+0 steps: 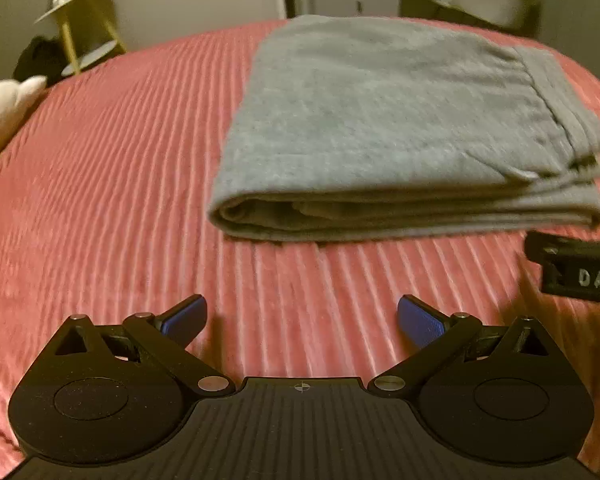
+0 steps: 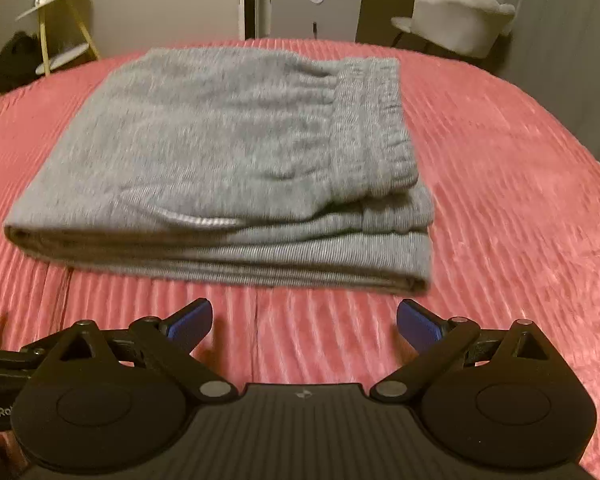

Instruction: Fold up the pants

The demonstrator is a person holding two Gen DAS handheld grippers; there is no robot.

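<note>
Grey pants point(image 1: 388, 120) lie folded into a flat stack on the pink ribbed bedspread point(image 1: 112, 184). In the right wrist view the pants point(image 2: 220, 152) show the elastic waistband on top at the right. My left gripper point(image 1: 302, 320) is open and empty, a short way in front of the stack's near edge. My right gripper point(image 2: 304, 322) is open and empty too, just in front of the stack. Part of the right gripper shows at the right edge of the left wrist view point(image 1: 580, 268).
A gold side table point(image 1: 80, 28) stands beyond the bed's far left. A grey chair point(image 2: 460, 24) and a cabinet point(image 2: 316, 8) stand behind the bed. A white plush item point(image 1: 4, 108) lies at the left edge.
</note>
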